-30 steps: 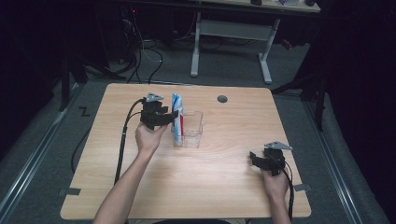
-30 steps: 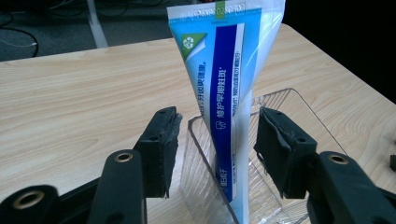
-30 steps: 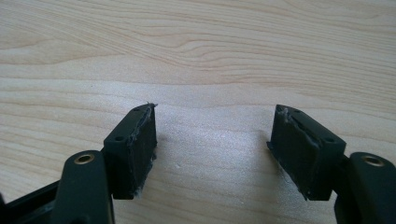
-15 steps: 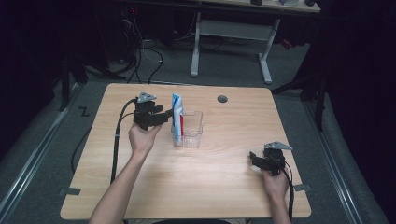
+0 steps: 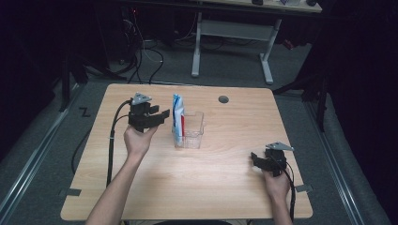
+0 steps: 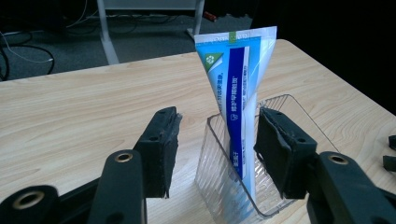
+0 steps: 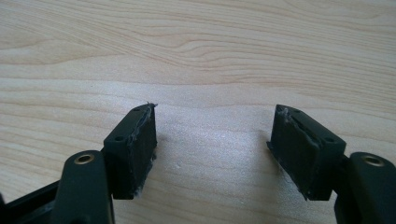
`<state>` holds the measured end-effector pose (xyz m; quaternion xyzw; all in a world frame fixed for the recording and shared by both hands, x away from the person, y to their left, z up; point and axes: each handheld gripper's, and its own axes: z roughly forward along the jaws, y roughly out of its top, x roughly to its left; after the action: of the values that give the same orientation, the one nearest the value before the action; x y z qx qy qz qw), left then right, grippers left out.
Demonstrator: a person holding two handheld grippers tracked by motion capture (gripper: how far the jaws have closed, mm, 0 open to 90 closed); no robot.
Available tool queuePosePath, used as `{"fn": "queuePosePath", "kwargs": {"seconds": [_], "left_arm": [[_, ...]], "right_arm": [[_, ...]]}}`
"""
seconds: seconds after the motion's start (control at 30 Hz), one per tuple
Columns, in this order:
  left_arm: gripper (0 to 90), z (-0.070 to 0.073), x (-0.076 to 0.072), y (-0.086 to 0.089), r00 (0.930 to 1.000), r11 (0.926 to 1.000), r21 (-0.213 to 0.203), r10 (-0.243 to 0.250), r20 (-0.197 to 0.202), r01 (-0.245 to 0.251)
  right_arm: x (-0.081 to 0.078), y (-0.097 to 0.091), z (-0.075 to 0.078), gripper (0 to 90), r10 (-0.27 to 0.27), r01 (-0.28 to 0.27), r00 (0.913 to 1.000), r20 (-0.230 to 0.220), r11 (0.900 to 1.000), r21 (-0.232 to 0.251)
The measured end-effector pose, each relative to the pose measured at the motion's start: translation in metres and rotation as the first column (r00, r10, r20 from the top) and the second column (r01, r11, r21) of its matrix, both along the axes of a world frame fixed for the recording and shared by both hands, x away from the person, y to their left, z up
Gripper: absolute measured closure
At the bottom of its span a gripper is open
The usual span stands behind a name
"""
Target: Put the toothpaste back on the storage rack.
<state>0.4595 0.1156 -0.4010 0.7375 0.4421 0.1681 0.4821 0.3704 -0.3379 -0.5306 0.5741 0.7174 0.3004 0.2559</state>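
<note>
I counted one wooden table (image 5: 197, 187) in front of me, and on it one clear plastic bin (image 5: 193, 131). One toothpaste tube (image 5: 177, 115) stood in that bin, crimped end up. I had two grippers in play: one left gripper (image 5: 157, 117) and one right gripper (image 5: 257, 159), each with two black jaws set apart. The tabletop had one round grommet hole (image 5: 223, 99). Behind it I made out one more desk frame (image 5: 232, 42).

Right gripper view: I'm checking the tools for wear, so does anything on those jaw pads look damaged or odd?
Yes. The pads of the right gripper look frayed: ragged edges and pale flecks at the tips on both open jaws. Beneath them is just wooden table.
</note>
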Motion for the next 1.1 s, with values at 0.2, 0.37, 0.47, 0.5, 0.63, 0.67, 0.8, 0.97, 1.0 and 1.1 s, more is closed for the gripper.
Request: {"fn": "queuePosePath", "kwargs": {"seconds": [0.2,0.37,0.47,0.5,0.63,0.67,0.8,0.97,1.0,1.1], "left_arm": [[48.6,-0.001,-0.004,0.006,1.0000,1.0000,-0.004,0.008,-0.001,-0.008],[48.7,-0.001,-0.007,0.011,0.9999,0.9999,-0.006,0.013,0.002,-0.013],[48.7,-0.001,-0.008,0.013,0.9999,0.9999,-0.004,0.013,0.001,-0.013],[48.7,-0.001,-0.009,0.013,0.9999,0.9999,0.000,0.012,0.003,-0.012],[48.6,0.000,-0.012,0.016,0.9998,0.9999,0.003,0.015,0.008,-0.015],[48.7,0.000,-0.012,0.017,0.9998,0.9999,0.000,0.016,0.010,-0.016],[48.7,0.000,-0.015,0.021,0.9998,0.9998,-0.001,0.020,0.010,-0.020],[48.9,0.001,-0.017,0.024,0.9996,0.9997,-0.004,0.025,0.008,-0.025],[48.8,0.001,-0.019,0.025,0.9995,0.9996,-0.004,0.027,0.013,-0.027],[48.5,0.001,-0.020,0.027,0.9994,0.9995,-0.010,0.031,0.015,-0.031]], "right_arm": [[0.000,0.000,0.000,31.6,-0.001,0.001,1.0000,-0.001,1.0000,0.001],[0.000,0.000,0.000,31.6,-0.001,0.001,1.0000,-0.001,1.0000,0.001],[0.000,0.000,0.000,31.6,-0.001,0.001,1.0000,-0.001,1.0000,0.001],[0.000,0.000,0.000,31.6,-0.002,0.002,1.0000,-0.001,1.0000,0.001],[0.000,0.000,0.000,31.6,-0.001,0.001,1.0000,-0.001,1.0000,0.001],[0.000,0.000,0.000,31.6,-0.001,0.001,1.0000,-0.001,1.0000,0.001],[0.000,0.000,0.000,31.6,-0.001,0.001,1.0000,-0.001,1.0000,0.001],[0.000,0.000,0.000,31.6,-0.001,0.001,1.0000,0.000,1.0000,0.000],[0.000,0.000,0.000,31.6,-0.002,0.002,1.0000,-0.001,1.0000,0.001],[0.000,0.000,0.000,31.7,-0.001,0.001,1.0000,-0.001,1.0000,0.000]]}}
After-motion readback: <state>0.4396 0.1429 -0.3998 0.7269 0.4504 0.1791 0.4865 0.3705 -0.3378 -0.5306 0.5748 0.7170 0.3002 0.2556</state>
